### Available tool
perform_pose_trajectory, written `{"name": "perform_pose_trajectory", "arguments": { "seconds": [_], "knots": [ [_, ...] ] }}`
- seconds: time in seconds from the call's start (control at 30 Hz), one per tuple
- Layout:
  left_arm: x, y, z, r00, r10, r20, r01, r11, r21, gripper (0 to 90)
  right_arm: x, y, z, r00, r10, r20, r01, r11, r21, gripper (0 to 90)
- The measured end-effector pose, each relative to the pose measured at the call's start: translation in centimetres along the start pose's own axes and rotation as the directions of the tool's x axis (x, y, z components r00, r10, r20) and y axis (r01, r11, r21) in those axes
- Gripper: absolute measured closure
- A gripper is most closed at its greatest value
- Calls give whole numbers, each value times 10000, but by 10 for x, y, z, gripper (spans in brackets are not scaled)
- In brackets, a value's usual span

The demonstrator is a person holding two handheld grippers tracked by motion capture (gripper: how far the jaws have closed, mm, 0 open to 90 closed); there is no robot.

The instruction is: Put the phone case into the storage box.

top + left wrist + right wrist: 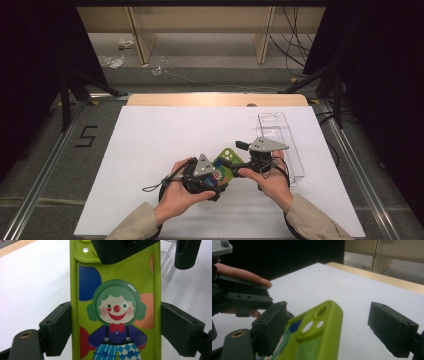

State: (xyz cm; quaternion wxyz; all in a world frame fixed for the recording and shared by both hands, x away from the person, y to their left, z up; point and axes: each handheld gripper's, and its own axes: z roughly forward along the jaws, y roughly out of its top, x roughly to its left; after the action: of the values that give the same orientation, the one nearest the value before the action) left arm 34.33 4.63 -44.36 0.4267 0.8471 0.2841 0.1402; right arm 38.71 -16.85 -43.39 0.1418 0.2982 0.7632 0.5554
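Phone case: lime green, printed with a clown in a green wig, red bow tie and blue braces, it was held just above the white tabletop near the front edge, between the two hands.
Left claw: it clamped the case across its width, one black jaw pressed to each long edge.
Right claw: its jaws stood apart, with the camera end of the case lying between them; the left jaw was beside the case's edge and the right jaw was clear of it.
Camera end: two round openings showed in a raised block of the case in the right claw's view.
Clear tray: a long transparent box lay on the tabletop at the right, just beyond the right hand.
Left hand: it gripped its tool beside the case.
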Motion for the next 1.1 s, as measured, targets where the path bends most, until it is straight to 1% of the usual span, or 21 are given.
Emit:
{"name": "perform_pose_trajectory", "arguments": {
  "seconds": [0.43, 0.77, 1.1],
  "knots": [
    [2, 0, 1, 9999, -71, -80, 71, 10000, -59, 162, -1, 2, 5, 9999, 97, 33, -97, 9999, 57, 179],
    [6, -2, 1, 9997, -176, -178, 174, 9998, -119, 162, -3, 1, 7, 9999, 140, 95, -142, 9997, 176, 181],
    [5, -2, 2, 9996, -128, -244, 125, 9999, -115, 162, -5, 1, 10, 9995, 224, 208, -229, 9995, 204, 185]
  ]
}}
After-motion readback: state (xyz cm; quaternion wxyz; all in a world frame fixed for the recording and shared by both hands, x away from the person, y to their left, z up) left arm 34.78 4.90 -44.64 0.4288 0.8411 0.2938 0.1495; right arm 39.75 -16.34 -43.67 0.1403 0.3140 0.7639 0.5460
